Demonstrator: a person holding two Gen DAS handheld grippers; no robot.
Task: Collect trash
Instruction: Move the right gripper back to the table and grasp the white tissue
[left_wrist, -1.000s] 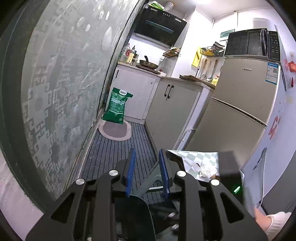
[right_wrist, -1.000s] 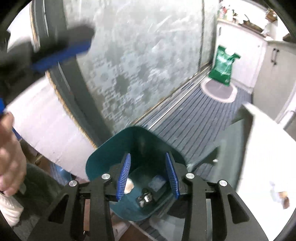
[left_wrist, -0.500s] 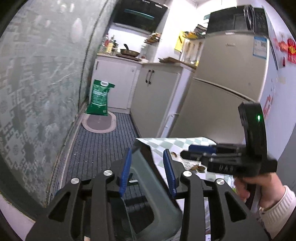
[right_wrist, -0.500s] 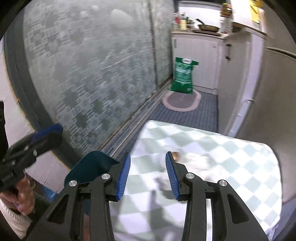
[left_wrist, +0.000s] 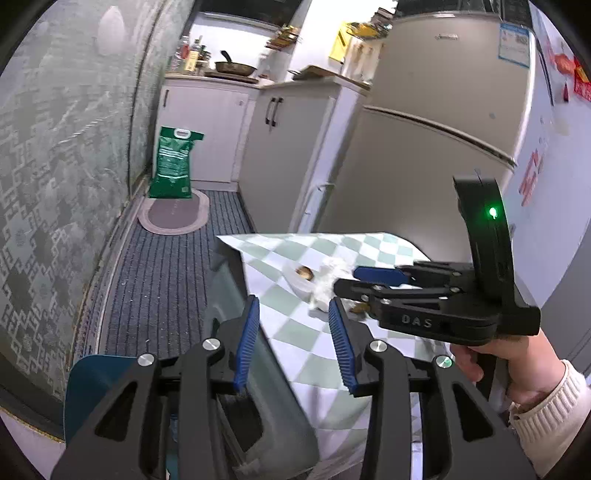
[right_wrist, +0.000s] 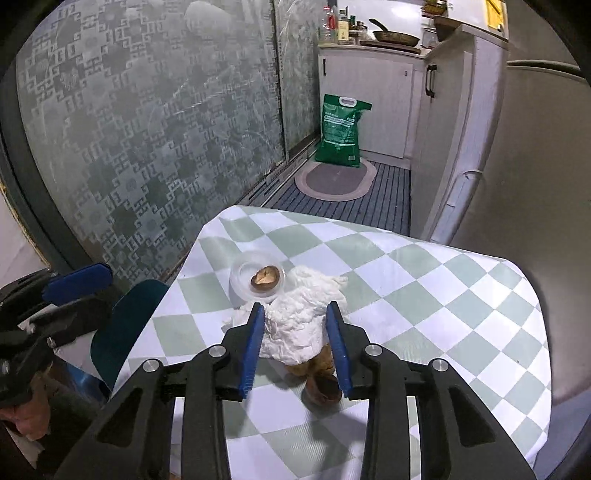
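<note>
A crumpled white tissue (right_wrist: 300, 324) lies on the green-and-white checked table (right_wrist: 424, 295). Behind it stands a small clear plastic cup (right_wrist: 256, 277) with a brown scrap inside. Brown shell pieces (right_wrist: 320, 386) lie in front of the tissue. My right gripper (right_wrist: 295, 349) is open, its jaws on either side of the tissue, just above it. It also shows in the left wrist view (left_wrist: 354, 280) beside the tissue (left_wrist: 327, 280). My left gripper (left_wrist: 293, 345) is open and empty over the table's left edge. A teal bin (right_wrist: 125, 328) stands on the floor left of the table.
A frosted patterned glass door (right_wrist: 147, 129) runs along the left. A fridge (left_wrist: 424, 147) stands right behind the table. A green sack (left_wrist: 171, 162) and an oval mat (left_wrist: 173, 218) lie at the far end by white cabinets (left_wrist: 280, 147).
My right gripper swung from over the teal bin to the table and came down around the tissue. My left gripper turned right toward the table.
</note>
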